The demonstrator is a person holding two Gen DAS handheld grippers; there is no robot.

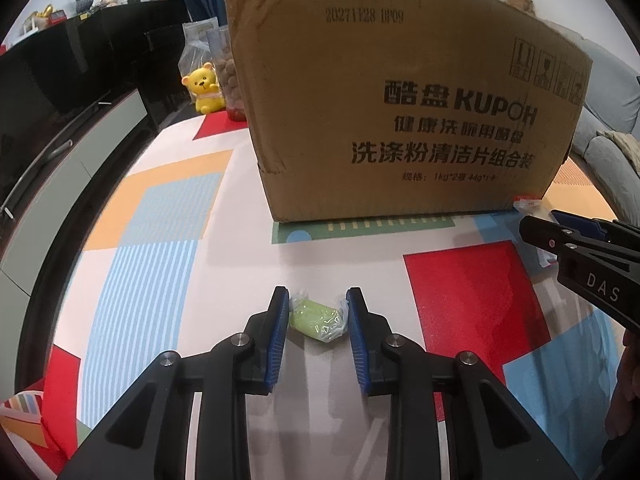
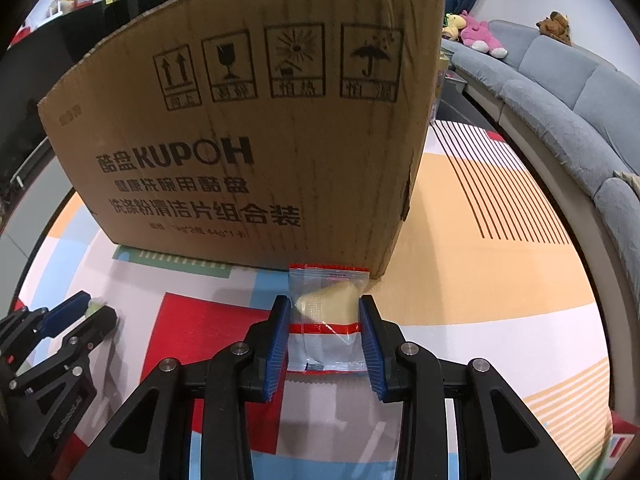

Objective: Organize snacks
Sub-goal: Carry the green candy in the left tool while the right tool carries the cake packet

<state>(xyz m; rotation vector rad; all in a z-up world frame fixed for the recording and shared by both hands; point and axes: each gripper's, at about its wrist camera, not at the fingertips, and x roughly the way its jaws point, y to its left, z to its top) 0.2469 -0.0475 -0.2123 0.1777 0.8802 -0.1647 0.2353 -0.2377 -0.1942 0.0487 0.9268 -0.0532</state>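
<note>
Both crinkly wrappers are slick and soft, so either snack could slide out on the lift toward the tall brown cardboard box (image 1: 400, 112) standing on the patterned mat. The left gripper (image 1: 318, 312) is narrowed onto the small green sweet in clear plastic (image 1: 318, 318). The right gripper (image 2: 325, 316) pinches the pale yellow snack in its red-edged clear packet (image 2: 328, 304), just before the box.

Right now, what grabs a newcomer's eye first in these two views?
The big cardboard box printed KUPOH fills the back of both views, standing on a bright patchwork mat. In front of it, the left gripper pinches a green wrapped snack, and the right gripper clamps a clear red-edged packet holding a pale snack.
</note>
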